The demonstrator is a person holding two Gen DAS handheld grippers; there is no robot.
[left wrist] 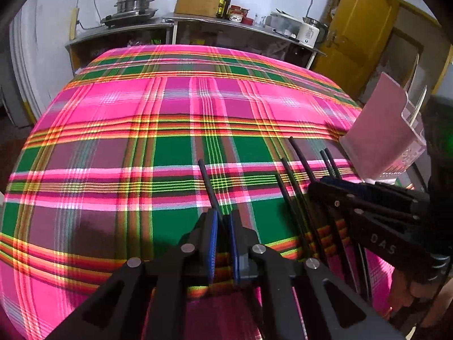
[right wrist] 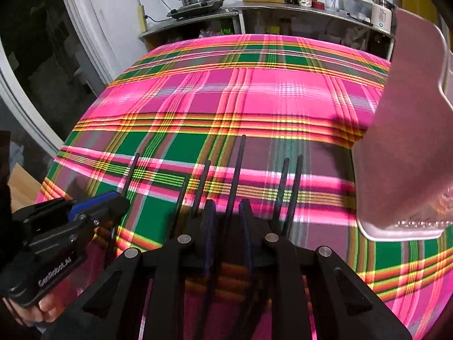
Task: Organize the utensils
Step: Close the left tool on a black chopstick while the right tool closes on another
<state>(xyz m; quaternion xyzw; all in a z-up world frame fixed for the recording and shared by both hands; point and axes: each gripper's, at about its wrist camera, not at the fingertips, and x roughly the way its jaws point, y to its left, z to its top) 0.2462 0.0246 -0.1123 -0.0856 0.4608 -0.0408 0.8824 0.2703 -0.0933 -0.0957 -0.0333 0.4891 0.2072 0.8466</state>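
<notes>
Several black chopsticks lie side by side on the plaid tablecloth near its front edge. My left gripper is shut on one black chopstick, which sticks out forward over the cloth. My right gripper is nearly shut around another black chopstick in the middle of the row. A pink, clear-walled utensil holder stands at the right, with metal utensils in it. Each gripper shows in the other's view: the right one in the left wrist view, the left one in the right wrist view.
The pink and green plaid cloth covers the table. Behind it a steel counter carries a steamer pot, bottles, jars and a white kettle. A yellow door is at the right.
</notes>
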